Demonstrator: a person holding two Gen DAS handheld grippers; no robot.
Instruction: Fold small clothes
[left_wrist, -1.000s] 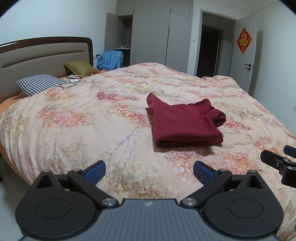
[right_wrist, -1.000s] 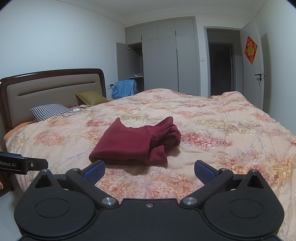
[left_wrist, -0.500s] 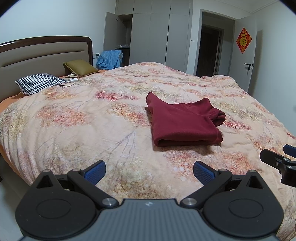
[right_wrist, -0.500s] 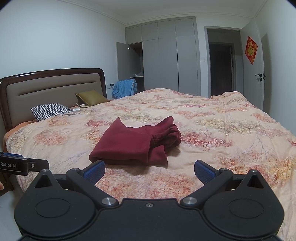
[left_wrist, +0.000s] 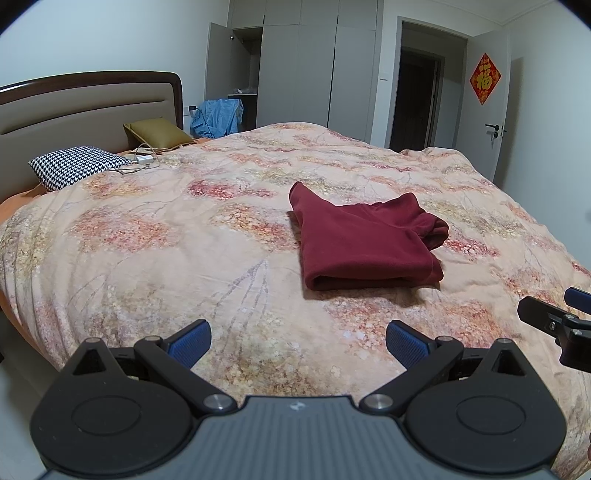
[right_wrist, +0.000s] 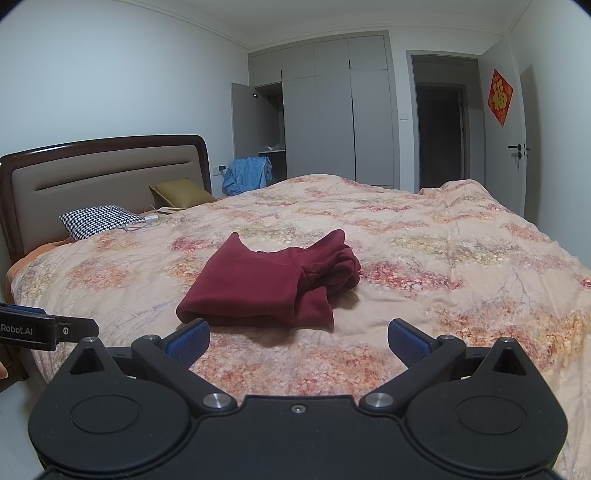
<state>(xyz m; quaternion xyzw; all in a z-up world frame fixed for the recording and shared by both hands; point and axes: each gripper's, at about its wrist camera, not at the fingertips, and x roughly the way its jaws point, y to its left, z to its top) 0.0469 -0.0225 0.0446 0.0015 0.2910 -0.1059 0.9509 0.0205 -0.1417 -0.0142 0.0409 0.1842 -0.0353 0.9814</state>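
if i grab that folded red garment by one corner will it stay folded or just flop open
Probably flop open: the garment is soft cloth, its layers loosely stacked with rounded, sagging edges. It looks like thick fleece, so likely light but bulky, and it should drape rather than hold shape. Pushed across the quilt, it may bunch rather than slide, since both surfaces look soft.

Right hand-held gripper (left_wrist: 557, 325) cut by frame edge; wardrobe (right_wrist: 271, 122) interior unclear.
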